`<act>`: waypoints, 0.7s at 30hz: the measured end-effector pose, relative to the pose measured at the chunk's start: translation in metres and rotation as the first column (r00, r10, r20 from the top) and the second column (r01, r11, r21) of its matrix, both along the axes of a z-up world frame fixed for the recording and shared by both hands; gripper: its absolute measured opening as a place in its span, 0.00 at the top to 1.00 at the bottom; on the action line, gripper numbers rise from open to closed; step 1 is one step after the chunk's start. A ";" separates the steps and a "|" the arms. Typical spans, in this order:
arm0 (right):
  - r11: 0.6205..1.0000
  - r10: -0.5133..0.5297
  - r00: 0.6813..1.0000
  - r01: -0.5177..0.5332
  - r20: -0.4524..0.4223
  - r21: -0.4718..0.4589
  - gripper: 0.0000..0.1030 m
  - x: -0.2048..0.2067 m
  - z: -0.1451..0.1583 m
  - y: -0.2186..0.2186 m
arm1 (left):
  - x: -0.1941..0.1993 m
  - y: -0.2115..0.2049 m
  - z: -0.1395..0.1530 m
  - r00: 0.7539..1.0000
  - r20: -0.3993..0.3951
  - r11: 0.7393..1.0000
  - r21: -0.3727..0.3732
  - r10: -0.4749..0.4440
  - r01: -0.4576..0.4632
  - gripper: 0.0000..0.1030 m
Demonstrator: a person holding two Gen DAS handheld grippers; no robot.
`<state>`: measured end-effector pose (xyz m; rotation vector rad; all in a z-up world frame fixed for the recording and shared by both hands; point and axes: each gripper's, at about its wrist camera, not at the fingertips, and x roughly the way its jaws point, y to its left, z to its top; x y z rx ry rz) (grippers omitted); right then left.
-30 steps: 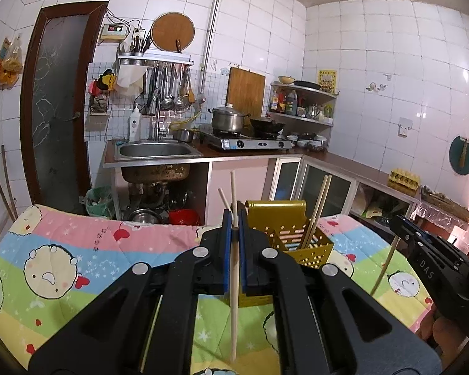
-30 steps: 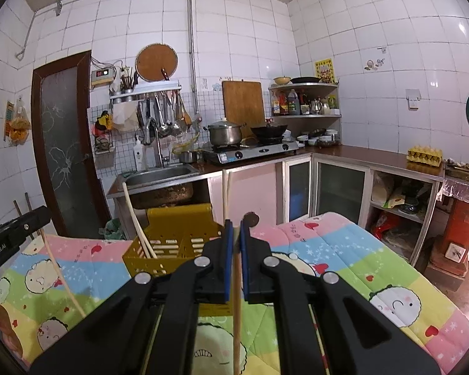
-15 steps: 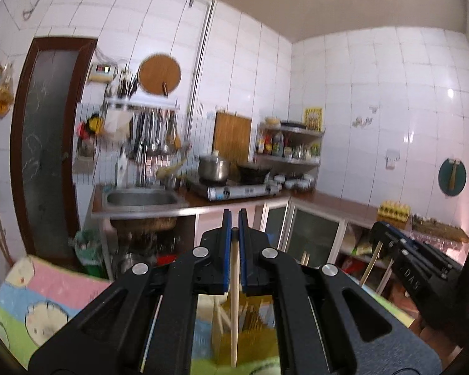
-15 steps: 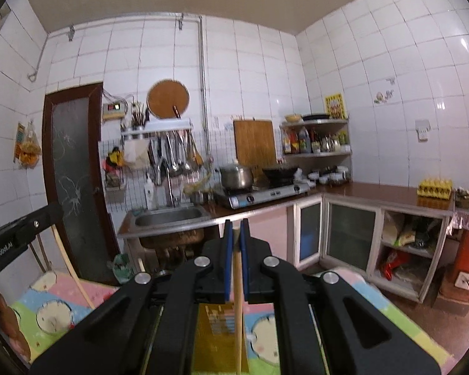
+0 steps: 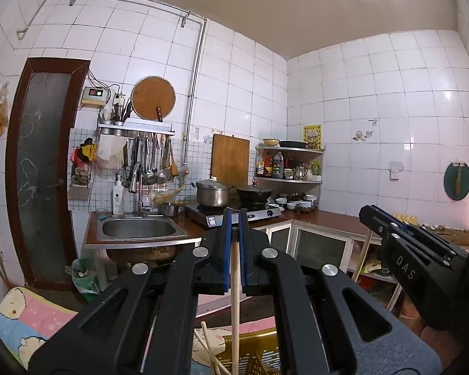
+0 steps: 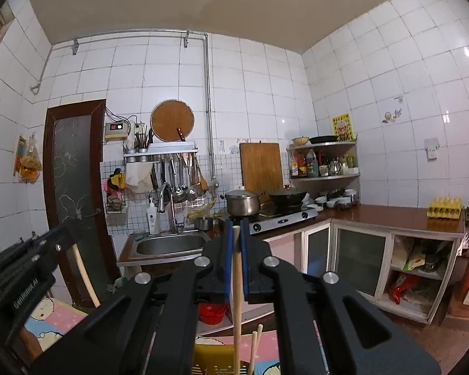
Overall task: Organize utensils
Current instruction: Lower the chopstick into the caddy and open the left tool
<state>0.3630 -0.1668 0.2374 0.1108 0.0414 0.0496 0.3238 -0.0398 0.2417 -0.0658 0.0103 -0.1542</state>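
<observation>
My left gripper (image 5: 234, 218) is shut on a wooden chopstick (image 5: 234, 306) that hangs down toward the yellow slotted basket (image 5: 259, 354) at the bottom edge, where other chopsticks (image 5: 208, 343) lean. My right gripper (image 6: 236, 234) is shut on another wooden chopstick (image 6: 237, 300), hanging above the same yellow basket (image 6: 215, 361) with two chopsticks (image 6: 254, 348) standing in it. Each gripper shows in the other's view: the right one (image 5: 412, 250) at right with its chopstick (image 5: 361, 259), the left one (image 6: 28, 265) at left with its stick (image 6: 84, 278).
A cartoon-print cloth (image 5: 31, 318) covers the table below. Behind stand a sink (image 5: 137, 228), a stove with a pot (image 5: 211, 192) and wok, a corner shelf (image 6: 323, 164), cabinets (image 6: 359, 259) and a dark door (image 5: 37, 172).
Both grippers have risen and tilted upward with their chopsticks; the basket and cloth have dropped to the bottom edge of both views and the ceiling has come into view.
</observation>
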 end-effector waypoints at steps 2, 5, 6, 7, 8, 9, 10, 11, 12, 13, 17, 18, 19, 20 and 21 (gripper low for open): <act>1.000 0.004 1.000 -0.004 -0.020 -0.002 0.95 0.009 -0.010 0.001 | 0.011 -0.001 -0.011 1.000 -0.013 1.000 0.002 0.000 0.001 0.97; 1.000 0.011 0.997 -0.011 -0.073 0.000 0.95 0.023 -0.035 0.001 | 0.028 0.000 -0.033 0.998 -0.062 1.000 -0.009 -0.008 0.008 0.97; 1.000 0.011 0.996 -0.011 -0.086 -0.001 0.95 0.026 -0.041 0.001 | 0.031 0.001 -0.039 0.997 -0.074 1.000 -0.011 -0.009 0.008 0.97; 1.000 0.012 0.994 -0.013 -0.105 -0.004 0.95 0.029 -0.051 0.001 | 0.036 0.003 -0.046 0.996 -0.092 1.000 -0.011 -0.009 0.008 0.97; 1.000 0.016 0.992 -0.016 -0.122 -0.004 0.95 0.032 -0.059 0.000 | 0.041 0.004 -0.057 0.993 -0.118 1.000 -0.011 -0.010 0.009 0.97; 1.000 0.019 0.990 -0.019 -0.137 -0.002 0.95 0.034 -0.066 -0.001 | 0.045 0.005 -0.065 0.990 -0.137 1.000 -0.012 -0.010 0.008 0.97; 1.000 0.025 0.987 -0.025 -0.157 0.003 0.95 0.036 -0.076 -0.002 | 0.048 0.006 -0.072 0.988 -0.157 1.000 -0.012 -0.010 0.008 0.97; 1.000 0.031 0.985 -0.031 -0.171 0.005 0.95 0.038 -0.082 -0.002 | 0.053 0.007 -0.082 0.983 -0.183 1.000 -0.009 -0.011 0.009 0.97; 0.999 0.033 0.981 -0.033 -0.190 0.002 0.95 0.040 -0.090 -0.002 | 0.056 0.008 -0.090 0.979 -0.202 1.000 -0.005 -0.010 0.010 0.97; 0.999 0.033 0.978 -0.034 -0.205 -0.002 0.95 0.041 -0.096 -0.002 | 0.058 0.009 -0.098 0.976 -0.218 1.000 -0.002 -0.009 0.008 0.97; 1.000 0.031 0.968 -0.031 -0.248 0.003 0.95 0.045 -0.114 -0.006 | 0.057 0.012 -0.112 0.975 -0.222 1.000 0.017 0.018 -0.015 0.97; 1.000 0.031 0.965 -0.030 -0.261 0.006 0.95 0.045 -0.118 -0.007 | 0.056 0.012 -0.112 0.975 -0.221 1.000 0.023 0.019 -0.014 0.97; 1.000 0.030 0.963 -0.030 -0.269 0.005 0.95 0.046 -0.121 -0.007 | 0.055 0.011 -0.111 0.975 -0.223 1.000 0.025 0.014 -0.009 0.97; 1.000 0.028 0.961 -0.028 -0.276 0.002 0.95 0.047 -0.124 -0.007 | 0.054 0.011 -0.111 0.973 -0.229 1.000 0.022 0.008 -0.003 0.97; 1.000 0.022 0.961 -0.024 -0.277 -0.004 0.95 0.046 -0.126 -0.008 | 0.054 0.010 -0.110 0.972 -0.234 1.000 0.023 0.004 0.001 0.97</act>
